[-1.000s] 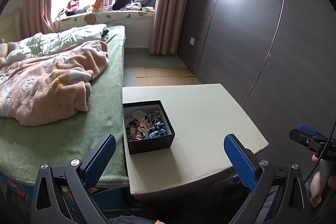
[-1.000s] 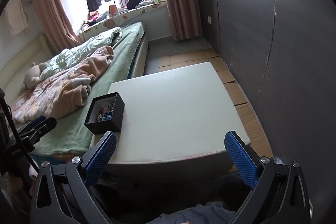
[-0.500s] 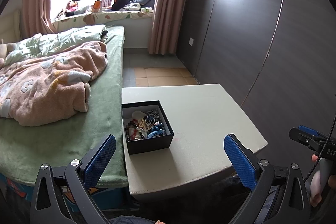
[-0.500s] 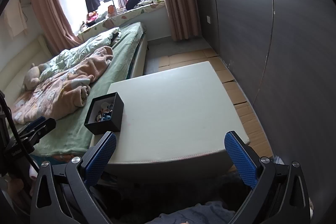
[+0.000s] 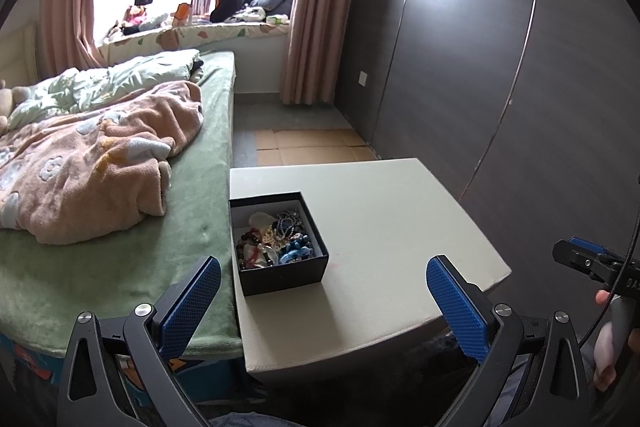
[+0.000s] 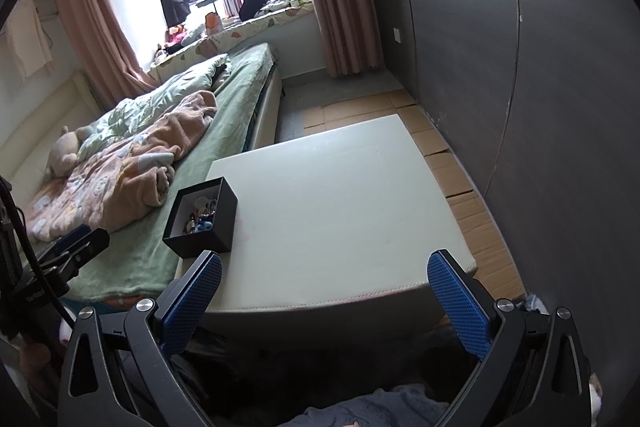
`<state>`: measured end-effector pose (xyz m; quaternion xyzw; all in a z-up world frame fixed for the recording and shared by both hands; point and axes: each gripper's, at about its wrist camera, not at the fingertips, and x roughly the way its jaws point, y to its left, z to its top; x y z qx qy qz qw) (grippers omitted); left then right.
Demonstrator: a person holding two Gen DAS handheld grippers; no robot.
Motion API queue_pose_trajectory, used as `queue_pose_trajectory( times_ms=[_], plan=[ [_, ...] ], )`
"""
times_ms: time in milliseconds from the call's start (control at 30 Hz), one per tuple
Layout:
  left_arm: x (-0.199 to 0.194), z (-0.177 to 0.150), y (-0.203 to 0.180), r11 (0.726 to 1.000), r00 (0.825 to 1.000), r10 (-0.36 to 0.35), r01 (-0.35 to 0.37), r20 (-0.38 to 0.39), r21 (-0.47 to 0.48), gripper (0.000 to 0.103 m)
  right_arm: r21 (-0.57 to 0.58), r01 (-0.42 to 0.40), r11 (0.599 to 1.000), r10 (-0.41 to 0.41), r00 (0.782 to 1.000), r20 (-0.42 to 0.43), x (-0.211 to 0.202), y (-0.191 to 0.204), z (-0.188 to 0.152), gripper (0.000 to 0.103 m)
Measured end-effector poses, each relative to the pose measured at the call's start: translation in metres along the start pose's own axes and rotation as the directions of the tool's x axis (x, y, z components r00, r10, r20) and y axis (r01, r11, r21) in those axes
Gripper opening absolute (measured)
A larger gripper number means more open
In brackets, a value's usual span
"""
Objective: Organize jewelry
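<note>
While the jewelry (image 5: pixel 275 242) lies heaped in a tangle inside the open black box (image 5: pixel 280 277), which sits at the near left corner of the pale table (image 5: pixel 380 227) beside the bed (image 5: pixel 120 267), the scene fits either pieces waiting to be laid out or pieces gathered back in. The rest of the tabletop shows nothing on it. The left gripper (image 5: pixel 323 303) and right gripper (image 6: pixel 325 301) both hover short of the table, jaws spread wide, holding and touching nothing.
</note>
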<state>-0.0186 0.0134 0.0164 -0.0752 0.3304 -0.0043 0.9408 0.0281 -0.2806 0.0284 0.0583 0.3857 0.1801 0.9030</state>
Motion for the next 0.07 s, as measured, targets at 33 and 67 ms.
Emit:
queue_pose_trajectory(
  times_ms=[33,67],
  plan=[
    [0.0008,0.0,-0.0002,1.0,1.0,0.005,-0.005,-0.002,0.002,0.103,0.002,0.001,1.0,-0.001,1.0,-0.003,0.0009,-0.0011,-0.0004,0.103],
    [0.0013,0.0,-0.0001,1.0,1.0,0.007,-0.007,-0.002,0.003,0.103,0.005,0.003,1.0,-0.003,1.0,-0.006,0.002,-0.0016,-0.0004,0.103]
  ],
)
